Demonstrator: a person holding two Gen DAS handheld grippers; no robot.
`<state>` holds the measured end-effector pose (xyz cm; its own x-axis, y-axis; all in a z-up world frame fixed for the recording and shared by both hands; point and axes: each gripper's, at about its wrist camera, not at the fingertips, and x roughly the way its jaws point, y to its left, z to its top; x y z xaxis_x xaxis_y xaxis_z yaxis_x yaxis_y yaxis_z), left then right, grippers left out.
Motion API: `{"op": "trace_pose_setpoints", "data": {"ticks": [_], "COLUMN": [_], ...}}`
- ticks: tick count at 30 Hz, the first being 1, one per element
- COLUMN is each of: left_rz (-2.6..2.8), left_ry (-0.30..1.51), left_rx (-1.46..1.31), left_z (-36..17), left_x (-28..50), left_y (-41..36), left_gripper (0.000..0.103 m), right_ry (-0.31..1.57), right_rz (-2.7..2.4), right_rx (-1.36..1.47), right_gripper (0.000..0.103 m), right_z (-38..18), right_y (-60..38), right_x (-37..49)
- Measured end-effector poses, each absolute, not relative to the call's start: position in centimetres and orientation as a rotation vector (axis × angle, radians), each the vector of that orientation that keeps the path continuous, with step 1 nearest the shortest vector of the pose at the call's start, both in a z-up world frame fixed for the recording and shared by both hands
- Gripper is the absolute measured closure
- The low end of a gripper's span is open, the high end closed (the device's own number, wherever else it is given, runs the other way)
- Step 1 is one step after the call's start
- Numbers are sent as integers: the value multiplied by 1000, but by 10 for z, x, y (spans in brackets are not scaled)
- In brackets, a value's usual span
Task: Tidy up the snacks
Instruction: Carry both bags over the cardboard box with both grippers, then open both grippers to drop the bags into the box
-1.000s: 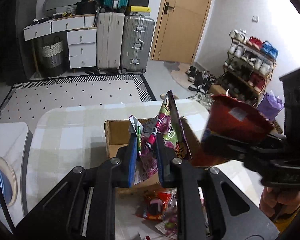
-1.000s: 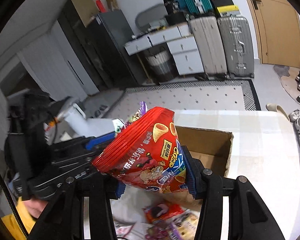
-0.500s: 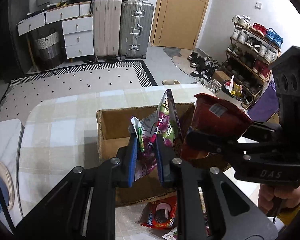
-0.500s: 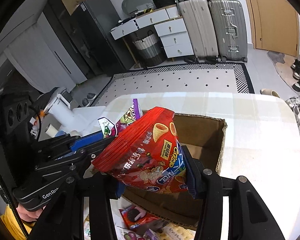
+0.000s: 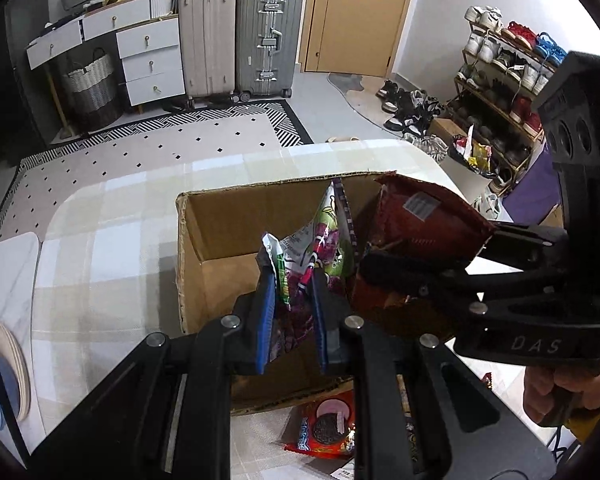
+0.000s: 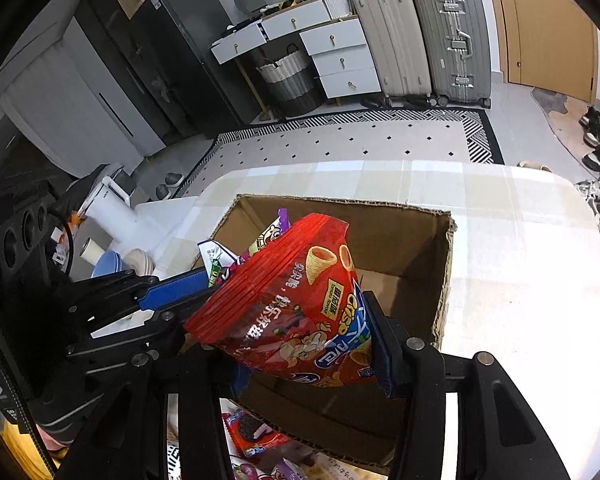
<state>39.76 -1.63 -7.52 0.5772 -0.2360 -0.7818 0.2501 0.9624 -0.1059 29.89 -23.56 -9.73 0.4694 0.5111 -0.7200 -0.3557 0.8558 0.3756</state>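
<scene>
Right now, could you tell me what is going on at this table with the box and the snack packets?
A person is sorting snacks with a handheld tool in each hand. The left tool is shut on a purple and green snack packet, and the right tool is shut on a red chip bag. Both packets hang over the open cardboard box on the checked table, not yet released. A red cookie packet lies on the table in front of the box.

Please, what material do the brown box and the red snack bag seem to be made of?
Brown box: probably corrugated cardboard, matte, with rough torn edges along its rim.
Red snack bag: probably thin plastic film, glossy and printed, creased where the right gripper pinches it.
</scene>
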Motion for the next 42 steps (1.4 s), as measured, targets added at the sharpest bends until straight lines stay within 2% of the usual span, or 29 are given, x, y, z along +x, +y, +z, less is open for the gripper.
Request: {"op": "trace_pose_setpoints", "data": {"ticks": [15, 25, 42], "left_rz": [-260, -205, -220], "left_ry": [960, 952, 821], "left_rx": [54, 47, 76], "left_z": [-96, -87, -4], "left_x": [406, 397, 302], "left_y": [-23, -13, -24], "left_gripper": [88, 87, 87], "right_ry": [966, 928, 770], "right_rz": [523, 513, 537], "right_rx": [118, 107, 117], "right_gripper": [54, 54, 54], "right_z": [-104, -90, -7], "right_y": [-230, -234, -253], "right_x": [291, 282, 196]}}
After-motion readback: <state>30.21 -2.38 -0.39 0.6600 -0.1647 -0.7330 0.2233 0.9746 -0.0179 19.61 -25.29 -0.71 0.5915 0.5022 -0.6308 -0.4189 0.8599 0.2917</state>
